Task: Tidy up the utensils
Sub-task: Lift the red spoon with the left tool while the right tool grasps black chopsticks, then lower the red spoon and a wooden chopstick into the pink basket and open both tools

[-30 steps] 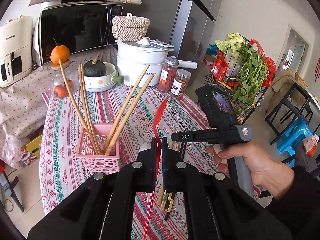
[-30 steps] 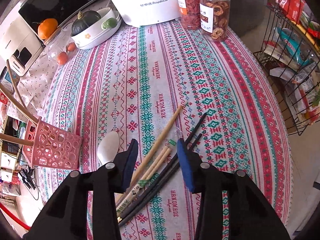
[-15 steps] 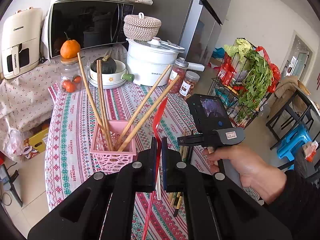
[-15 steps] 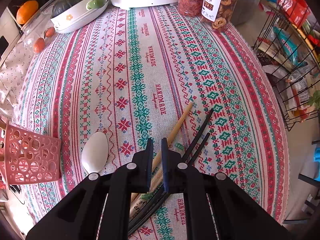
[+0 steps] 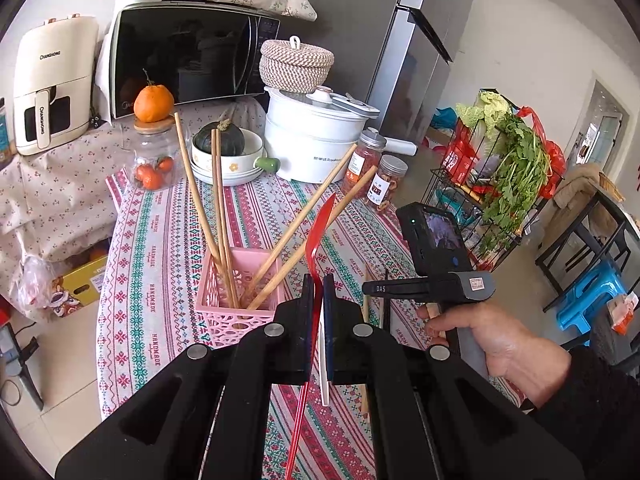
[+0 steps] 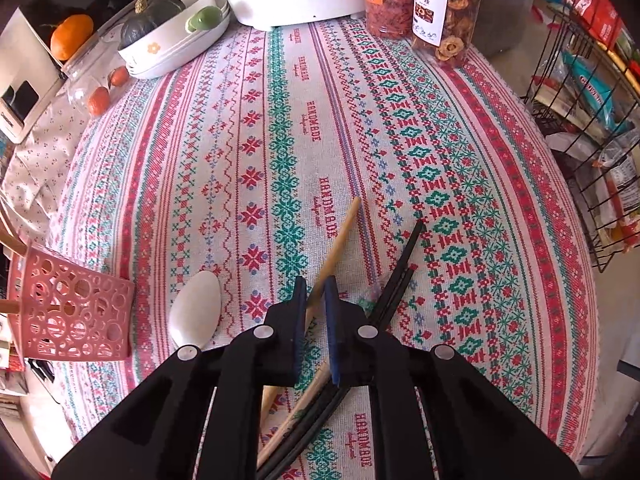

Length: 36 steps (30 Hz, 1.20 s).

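Observation:
My left gripper is shut on a red spoon, held upright just right of the pink basket, which holds several wooden chopsticks. My right gripper is shut on a wooden chopstick in the pile on the tablecloth; it also shows in the left wrist view. Black chopsticks lie just right of it. A white spoon lies on the cloth between the pile and the pink basket.
At the table's back stand a white cooker, two jars, a bowl with a squash and a glass jar topped by an orange. A wire rack with groceries stands to the right.
My right gripper went from open over the chopstick pile to shut on a wooden chopstick. My left gripper with the red spoon moved closer to the pink basket.

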Each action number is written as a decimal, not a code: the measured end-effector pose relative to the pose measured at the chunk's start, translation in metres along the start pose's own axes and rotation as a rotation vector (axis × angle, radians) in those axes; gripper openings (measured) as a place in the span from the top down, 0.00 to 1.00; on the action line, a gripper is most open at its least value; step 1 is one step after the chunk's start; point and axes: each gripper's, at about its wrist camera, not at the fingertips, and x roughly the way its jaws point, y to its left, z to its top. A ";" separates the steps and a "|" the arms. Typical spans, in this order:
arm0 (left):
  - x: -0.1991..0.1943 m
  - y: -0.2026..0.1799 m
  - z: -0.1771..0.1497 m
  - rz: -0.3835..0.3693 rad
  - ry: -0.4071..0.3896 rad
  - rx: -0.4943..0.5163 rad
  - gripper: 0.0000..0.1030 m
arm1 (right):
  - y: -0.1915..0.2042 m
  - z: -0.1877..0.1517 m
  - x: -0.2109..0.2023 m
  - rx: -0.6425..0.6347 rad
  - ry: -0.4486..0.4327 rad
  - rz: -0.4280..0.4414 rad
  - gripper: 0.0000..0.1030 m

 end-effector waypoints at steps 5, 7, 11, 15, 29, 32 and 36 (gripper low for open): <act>-0.010 0.006 0.006 0.003 -0.052 -0.022 0.96 | 0.003 0.002 -0.030 -0.039 -0.070 0.052 1.00; -0.011 0.006 0.009 -0.002 -0.056 -0.032 0.96 | 0.004 0.000 -0.025 -0.055 -0.042 0.073 0.99; -0.010 0.001 0.010 -0.004 -0.057 -0.025 0.96 | 0.005 -0.003 -0.013 -0.023 -0.008 0.056 0.68; -0.006 0.003 0.008 0.002 -0.053 -0.026 0.96 | 0.013 0.000 -0.002 -0.025 0.005 0.054 0.60; -0.021 0.019 0.022 0.007 -0.207 -0.046 0.96 | 0.040 -0.008 -0.029 -0.131 -0.110 0.007 0.93; -0.024 0.020 0.028 0.004 -0.331 -0.032 0.96 | 0.040 -0.012 -0.069 -0.130 -0.200 0.065 0.94; -0.016 0.021 0.033 0.057 -0.464 -0.045 0.96 | 0.036 -0.019 -0.108 -0.137 -0.304 0.091 0.94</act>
